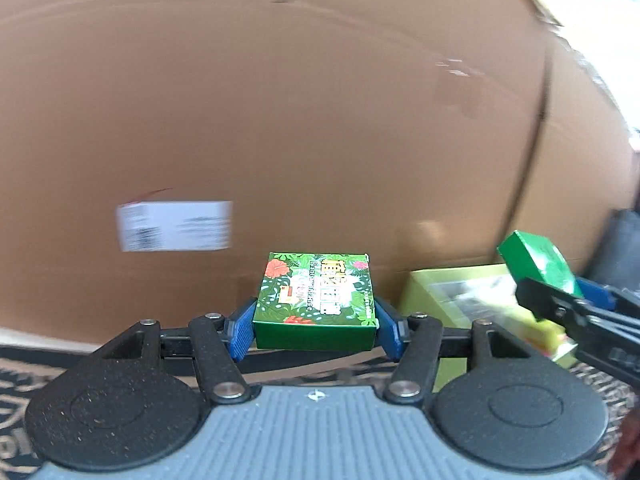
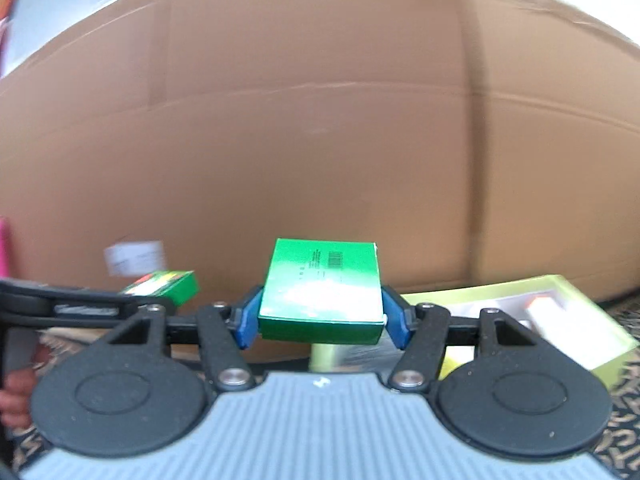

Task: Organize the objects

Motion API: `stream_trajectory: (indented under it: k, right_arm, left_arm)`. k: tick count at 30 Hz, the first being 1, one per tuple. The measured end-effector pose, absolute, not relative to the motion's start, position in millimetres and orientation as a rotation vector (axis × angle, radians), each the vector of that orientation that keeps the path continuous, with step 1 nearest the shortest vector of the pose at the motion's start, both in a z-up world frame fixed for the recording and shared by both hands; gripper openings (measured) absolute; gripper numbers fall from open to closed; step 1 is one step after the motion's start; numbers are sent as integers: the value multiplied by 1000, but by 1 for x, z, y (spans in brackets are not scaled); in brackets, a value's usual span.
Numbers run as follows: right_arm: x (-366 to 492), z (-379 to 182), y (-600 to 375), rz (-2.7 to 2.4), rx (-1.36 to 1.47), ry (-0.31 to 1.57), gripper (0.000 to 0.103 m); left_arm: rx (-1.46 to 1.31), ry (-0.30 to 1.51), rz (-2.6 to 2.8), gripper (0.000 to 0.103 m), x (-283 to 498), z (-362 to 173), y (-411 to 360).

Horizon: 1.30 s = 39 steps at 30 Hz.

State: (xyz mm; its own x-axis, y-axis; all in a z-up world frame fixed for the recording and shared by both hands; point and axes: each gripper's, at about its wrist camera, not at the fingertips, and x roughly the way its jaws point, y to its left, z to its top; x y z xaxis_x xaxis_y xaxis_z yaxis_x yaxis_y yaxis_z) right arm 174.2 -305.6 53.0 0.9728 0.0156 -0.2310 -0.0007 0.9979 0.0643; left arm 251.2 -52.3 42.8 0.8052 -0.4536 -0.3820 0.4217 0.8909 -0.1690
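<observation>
My left gripper (image 1: 316,330) is shut on a green box with a floral print (image 1: 318,294), held flat above the floor. My right gripper (image 2: 322,322) is shut on a second green box, barcode side up (image 2: 324,292). Each gripper shows in the other's view: the right gripper's green box (image 1: 538,266) is at the right of the left wrist view, the left gripper's floral box (image 2: 166,284) at the left of the right wrist view. Both boxes are held at about the same height, side by side.
A large brown cardboard carton (image 1: 300,120) fills the view just ahead, with a white label (image 1: 174,226) low on it. A yellow-green tray box (image 2: 560,320) with items inside lies on the patterned carpet (image 2: 624,384) below and right.
</observation>
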Motion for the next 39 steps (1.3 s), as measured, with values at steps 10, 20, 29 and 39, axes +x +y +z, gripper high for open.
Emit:
stream_trajectory:
  k: [10, 20, 29, 39]
  right_arm:
    - [197, 27, -398, -344, 166, 237, 61]
    - [219, 15, -403, -379, 99, 201, 96]
    - [219, 21, -397, -394, 116, 214, 103]
    - [138, 33, -354, -304, 6, 384, 103]
  left_arm:
    - [13, 439, -657, 63, 252, 70, -174]
    - [-111, 414, -694, 89, 263, 59, -209]
    - [-110, 354, -601, 95, 237, 59, -174]
    - [-66, 368, -450, 103, 165, 49, -120]
